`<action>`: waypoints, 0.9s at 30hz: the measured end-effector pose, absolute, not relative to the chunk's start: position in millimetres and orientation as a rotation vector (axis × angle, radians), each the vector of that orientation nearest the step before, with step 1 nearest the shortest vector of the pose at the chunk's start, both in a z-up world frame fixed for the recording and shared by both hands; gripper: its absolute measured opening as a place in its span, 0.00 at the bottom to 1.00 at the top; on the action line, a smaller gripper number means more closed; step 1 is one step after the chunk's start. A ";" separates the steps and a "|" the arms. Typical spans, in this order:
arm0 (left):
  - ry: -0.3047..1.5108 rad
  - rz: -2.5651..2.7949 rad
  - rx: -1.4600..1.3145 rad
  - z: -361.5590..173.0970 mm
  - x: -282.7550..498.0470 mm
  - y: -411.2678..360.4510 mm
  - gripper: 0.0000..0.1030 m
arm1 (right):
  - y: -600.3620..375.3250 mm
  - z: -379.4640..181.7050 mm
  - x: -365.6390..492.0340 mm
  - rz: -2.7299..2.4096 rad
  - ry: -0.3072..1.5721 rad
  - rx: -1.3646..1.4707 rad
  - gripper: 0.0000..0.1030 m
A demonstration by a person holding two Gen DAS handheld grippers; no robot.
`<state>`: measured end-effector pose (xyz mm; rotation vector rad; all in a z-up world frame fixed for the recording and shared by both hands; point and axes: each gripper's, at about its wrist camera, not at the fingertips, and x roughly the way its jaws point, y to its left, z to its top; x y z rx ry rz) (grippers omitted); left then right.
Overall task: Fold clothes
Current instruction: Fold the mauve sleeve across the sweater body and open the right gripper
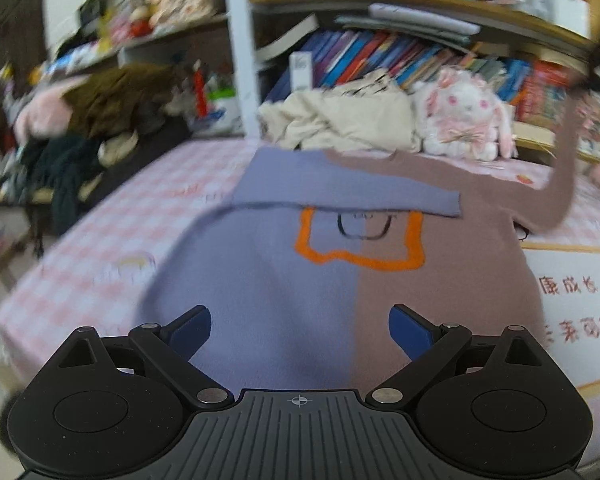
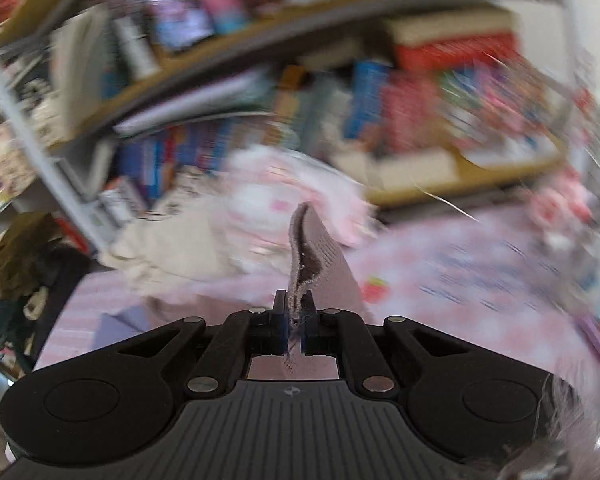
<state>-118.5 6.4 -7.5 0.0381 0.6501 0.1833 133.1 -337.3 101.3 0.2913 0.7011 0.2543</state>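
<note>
A sweater (image 1: 284, 280), half lilac and half mauve-brown with an orange outline on the chest, lies flat on the pink checked bed (image 1: 112, 232). Its lilac sleeve (image 1: 340, 192) is folded across the chest. The brown sleeve (image 1: 560, 184) rises off the bed toward the upper right. My left gripper (image 1: 300, 332) hovers open over the sweater's hem, nothing between its blue pads. In the right wrist view my right gripper (image 2: 298, 320) is shut on the brown sleeve's cuff (image 2: 316, 256), which stands up from the jaws.
A cream garment heap (image 1: 340, 120) and a white plush rabbit (image 1: 464, 116) sit at the bed's far edge, below bookshelves (image 1: 400, 56). Dark clothes (image 1: 84, 136) pile up at the left. A printed white sheet (image 1: 572, 300) lies to the sweater's right.
</note>
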 end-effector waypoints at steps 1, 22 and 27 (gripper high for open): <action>0.640 0.163 0.063 -4.8 -117.6 12.6 0.95 | -315.7 109.5 135.2 0.271 0.689 0.264 0.06; 0.568 -0.083 0.213 -0.3 -139.4 116.1 0.97 | -5.7 80.3 166.2 0.343 0.716 -0.038 0.06; 0.595 -0.078 0.234 -1.2 -139.4 127.9 0.97 | 10.9 54.2 167.5 0.348 0.758 -0.035 0.06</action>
